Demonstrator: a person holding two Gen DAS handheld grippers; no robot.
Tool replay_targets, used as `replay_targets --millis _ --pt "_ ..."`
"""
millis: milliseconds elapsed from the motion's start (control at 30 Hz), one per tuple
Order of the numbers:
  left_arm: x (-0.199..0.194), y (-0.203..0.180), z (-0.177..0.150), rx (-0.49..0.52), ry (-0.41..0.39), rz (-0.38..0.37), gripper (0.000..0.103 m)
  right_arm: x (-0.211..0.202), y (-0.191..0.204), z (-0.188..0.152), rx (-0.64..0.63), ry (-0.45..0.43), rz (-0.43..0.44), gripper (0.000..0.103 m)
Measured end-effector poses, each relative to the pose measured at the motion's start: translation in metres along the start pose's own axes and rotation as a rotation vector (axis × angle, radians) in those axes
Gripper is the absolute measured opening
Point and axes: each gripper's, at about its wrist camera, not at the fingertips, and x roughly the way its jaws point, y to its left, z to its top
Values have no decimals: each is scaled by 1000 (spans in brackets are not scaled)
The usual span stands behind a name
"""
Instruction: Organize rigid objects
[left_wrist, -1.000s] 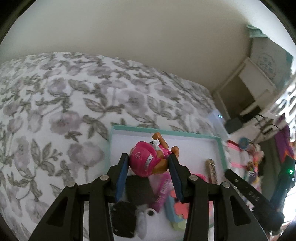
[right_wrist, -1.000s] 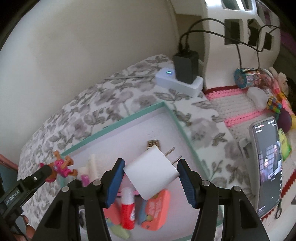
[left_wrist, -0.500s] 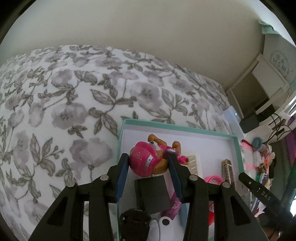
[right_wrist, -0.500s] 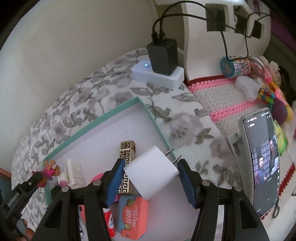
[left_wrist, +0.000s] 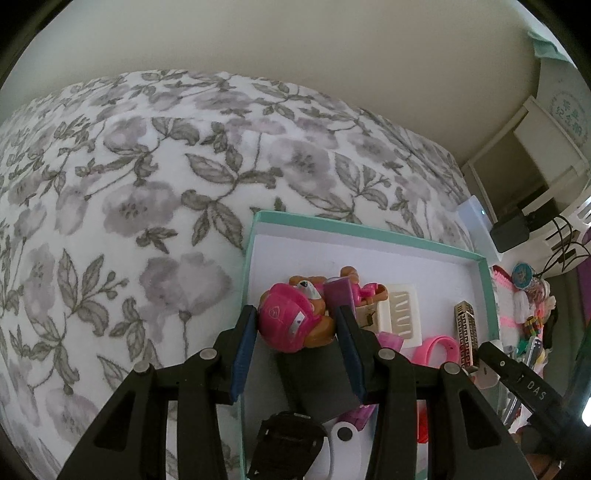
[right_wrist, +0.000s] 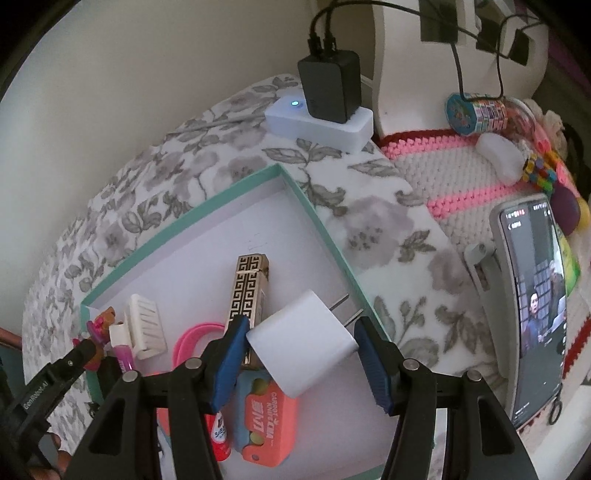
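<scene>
My left gripper (left_wrist: 295, 332) is shut on a toy dog figure with a pink helmet (left_wrist: 291, 321), held low over the left end of the teal-rimmed white box (left_wrist: 251, 258). My right gripper (right_wrist: 299, 350) is shut on a white plug charger (right_wrist: 303, 343), its prongs pointing toward the box's right wall (right_wrist: 332, 243). In the box lie a gold patterned bar (right_wrist: 249, 291), a cream comb-like piece (right_wrist: 146, 325), a pink band (right_wrist: 192, 339), an orange case (right_wrist: 269, 424) and a black block (left_wrist: 317, 380).
The box sits on a grey floral blanket (left_wrist: 129, 203). A white power hub with a black adapter (right_wrist: 325, 107) stands behind it. A phone on a stand (right_wrist: 532, 295) is at the right, beside a pink crocheted mat (right_wrist: 443, 166) with small toys.
Both grippers have moved lower and closer into the box with their objects. The toy dog now sits near the box floor, and the charger is down by the gold bar.
</scene>
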Motion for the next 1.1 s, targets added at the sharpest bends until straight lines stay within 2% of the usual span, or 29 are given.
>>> replay_targets --millis 167,267,333,600,667,767,933,1033,1100 --pt "-2 1 1 -11 14 5 45 -3 2 1 3 19 -11 63" --pt "-6 0 2 -13 20 8 47 -13 7 4 -23 -7 -15 71" --pt "-10 0 3 -16 20 9 49 -23 12 6 -35 -31 -7 72" --pt "-46 -3 11 3 -43 16 52 -55 35 7 -105 -98 8 72" --pt "-54 -2 11 10 -54 40 59 -62 44 6 -129 -112 17 72" --pt "-54 3 9 12 -46 96 62 -65 56 2 -166 -121 34 75" --pt "-39 20 4 -11 10 206 70 -43 72 -11 -231 -59 20 77" --pt "-36 30 3 -25 18 243 71 -36 77 -16 -250 -43 20 87" --pt "-34 35 3 -33 18 264 76 -34 80 -19 -262 -44 18 92"
